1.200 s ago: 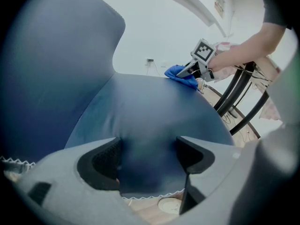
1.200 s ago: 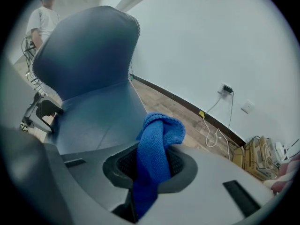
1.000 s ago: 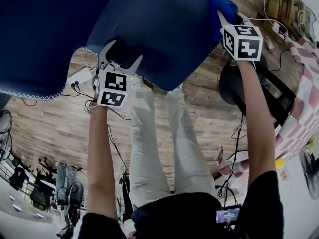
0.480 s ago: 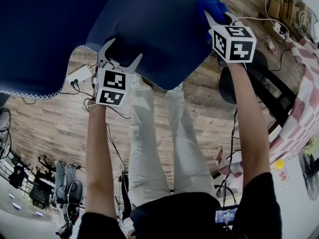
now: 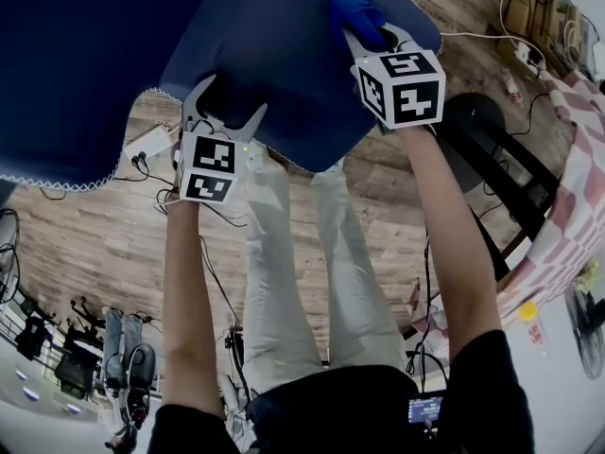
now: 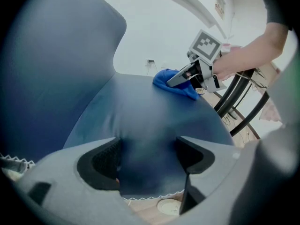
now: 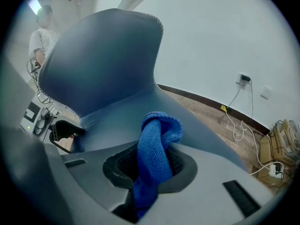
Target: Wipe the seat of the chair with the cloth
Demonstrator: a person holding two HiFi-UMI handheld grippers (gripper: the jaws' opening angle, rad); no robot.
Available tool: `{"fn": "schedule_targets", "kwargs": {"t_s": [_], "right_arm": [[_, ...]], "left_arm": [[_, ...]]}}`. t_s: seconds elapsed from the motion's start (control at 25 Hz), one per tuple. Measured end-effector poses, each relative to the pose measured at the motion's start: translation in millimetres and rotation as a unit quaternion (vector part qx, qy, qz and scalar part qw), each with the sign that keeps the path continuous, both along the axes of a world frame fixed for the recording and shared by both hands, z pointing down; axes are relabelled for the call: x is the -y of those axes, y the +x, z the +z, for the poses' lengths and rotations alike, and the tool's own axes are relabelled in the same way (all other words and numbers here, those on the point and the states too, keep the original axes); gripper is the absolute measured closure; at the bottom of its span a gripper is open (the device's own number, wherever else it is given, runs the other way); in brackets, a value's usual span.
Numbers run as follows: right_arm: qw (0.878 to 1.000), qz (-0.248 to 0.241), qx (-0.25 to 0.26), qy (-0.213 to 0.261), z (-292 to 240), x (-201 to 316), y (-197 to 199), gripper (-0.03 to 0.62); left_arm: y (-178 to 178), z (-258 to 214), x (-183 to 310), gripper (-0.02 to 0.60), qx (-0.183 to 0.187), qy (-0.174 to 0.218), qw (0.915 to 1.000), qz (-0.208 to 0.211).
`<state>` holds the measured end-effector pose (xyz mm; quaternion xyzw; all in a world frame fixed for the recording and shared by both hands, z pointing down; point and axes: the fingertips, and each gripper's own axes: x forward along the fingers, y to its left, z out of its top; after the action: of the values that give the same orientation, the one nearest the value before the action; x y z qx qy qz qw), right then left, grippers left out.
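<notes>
Since the bright blue terry cloth [image 5: 354,12] lies bunched on the right-hand part of the dark navy padded chair seat [image 5: 284,55], close to that side's edge, nearly all the bare seat spreads away from it to the person's left, toward the front edge where the left tongs [image 5: 230,107] sit. The right tongs [image 5: 373,36] are closed on the cloth, a fold pinched between the pads and its free end pressed forward onto the fabric, so the right hand is the one placed to wipe. The left tongs stand wide apart with the seat's trimmed front edge between them, clamping nothing. As I judge it, the coming stroke should run leftward across the seat, stopping short of the left tongs.
</notes>
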<state>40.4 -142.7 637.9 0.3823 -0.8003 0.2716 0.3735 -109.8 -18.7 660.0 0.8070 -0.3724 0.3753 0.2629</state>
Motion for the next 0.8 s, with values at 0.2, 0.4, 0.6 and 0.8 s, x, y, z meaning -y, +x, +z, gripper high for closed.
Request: {"fn": "schedule_targets", "kwargs": {"t_s": [0.2,0.4,0.6,0.8], "right_arm": [[1.0,-0.014,0.016,-0.008,0,-11,-22,0.537],[0.998,-0.048,0.029,-0.021,1,-28,-51,0.537],[0.994,-0.099,0.036,-0.03,2,-51,-85,0.537],[0.99,-0.121,0.06,-0.042,1,-73,-112,0.537]], "left_arm": [[0,0,0,0.215,-0.003,0.004,1.0,0.0],[1,0,0,0.215,-0.005,0.005,1.0,0.0],[0,0,0,0.215,-0.009,0.007,0.9999,0.001],[2,0,1,0.215,-0.008,0.01,0.9999,0.0]]}}
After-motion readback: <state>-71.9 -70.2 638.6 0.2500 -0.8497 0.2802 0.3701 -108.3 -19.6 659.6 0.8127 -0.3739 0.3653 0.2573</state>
